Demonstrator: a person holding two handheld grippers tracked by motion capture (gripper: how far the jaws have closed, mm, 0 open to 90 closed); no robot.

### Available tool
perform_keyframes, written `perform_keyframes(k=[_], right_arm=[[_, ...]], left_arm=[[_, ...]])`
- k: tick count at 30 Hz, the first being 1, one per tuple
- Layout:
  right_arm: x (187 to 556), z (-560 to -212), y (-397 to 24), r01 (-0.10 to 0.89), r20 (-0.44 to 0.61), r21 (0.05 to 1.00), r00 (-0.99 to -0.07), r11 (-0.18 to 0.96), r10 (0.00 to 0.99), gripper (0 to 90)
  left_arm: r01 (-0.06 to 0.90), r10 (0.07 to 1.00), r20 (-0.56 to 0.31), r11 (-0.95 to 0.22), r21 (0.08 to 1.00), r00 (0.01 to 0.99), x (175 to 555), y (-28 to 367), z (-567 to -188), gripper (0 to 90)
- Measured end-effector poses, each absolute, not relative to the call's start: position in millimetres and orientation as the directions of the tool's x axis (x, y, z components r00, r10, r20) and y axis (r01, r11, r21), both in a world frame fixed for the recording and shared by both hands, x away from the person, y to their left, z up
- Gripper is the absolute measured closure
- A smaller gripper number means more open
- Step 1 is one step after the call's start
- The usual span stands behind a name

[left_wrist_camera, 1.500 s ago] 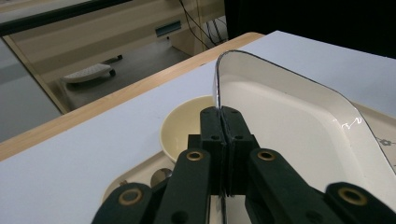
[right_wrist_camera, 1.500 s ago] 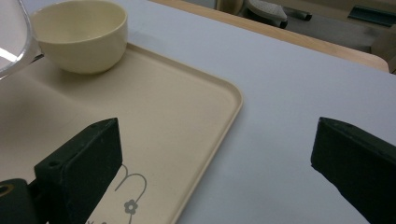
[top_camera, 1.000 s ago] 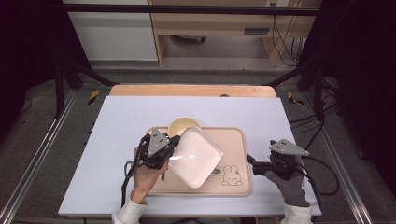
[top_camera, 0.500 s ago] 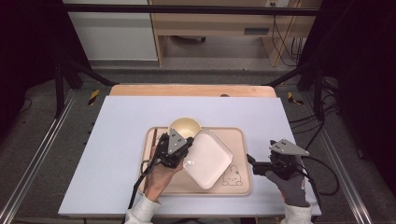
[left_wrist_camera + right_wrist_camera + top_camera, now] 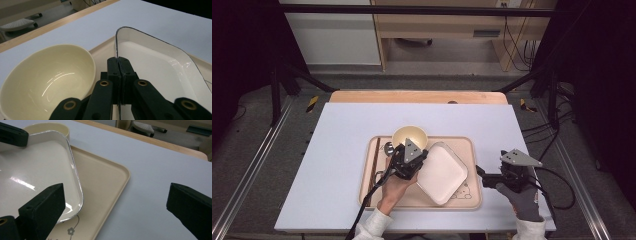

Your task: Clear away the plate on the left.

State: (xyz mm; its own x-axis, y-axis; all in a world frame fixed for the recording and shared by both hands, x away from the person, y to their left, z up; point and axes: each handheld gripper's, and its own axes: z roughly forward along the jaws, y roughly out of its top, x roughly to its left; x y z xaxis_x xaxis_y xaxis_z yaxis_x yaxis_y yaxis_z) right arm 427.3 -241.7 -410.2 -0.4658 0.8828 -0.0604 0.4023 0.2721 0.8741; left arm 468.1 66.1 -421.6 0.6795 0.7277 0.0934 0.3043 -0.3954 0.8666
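- High view: the left gripper has its jaws clamped tight on the rim of the white square plate, which sits over the right half of the beige tray, just beside the cream bowl.
- Left gripper view: only a thin edge of rim is pinched, so the plate (glossy, probably slick) could slip or pivot out of the jaws if tilted.
- Swinging the plate toward the bowl risks a knock; the two look very close, perhaps touching.
- Right gripper view: the right gripper stands wide open and holds nothing, jaws either side of the tray's near corner; closing in could nudge the tray.
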Motion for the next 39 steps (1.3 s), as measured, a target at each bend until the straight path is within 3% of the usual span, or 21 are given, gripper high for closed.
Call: perform_keyframes(k=[11, 39], right_arm=[[427.3, -410.3, -241.7, 0.403, -0.059, 0.874, -0.466, 0.271, 0.883, 2.3], [428.2, -411.9, -240.1, 0.407, -0.059, 0.871, -0.469, 0.275, 0.881, 2.4]], left_arm=[[0.339, 0.725, 0.057, -0.388, 0.857, 0.687, 474.3, 57.9, -430.9, 88.8], [0.439, 0.724, 0.097, -0.513, 0.738, 0.683, 491.2, 41.7, -461.5, 83.2]])
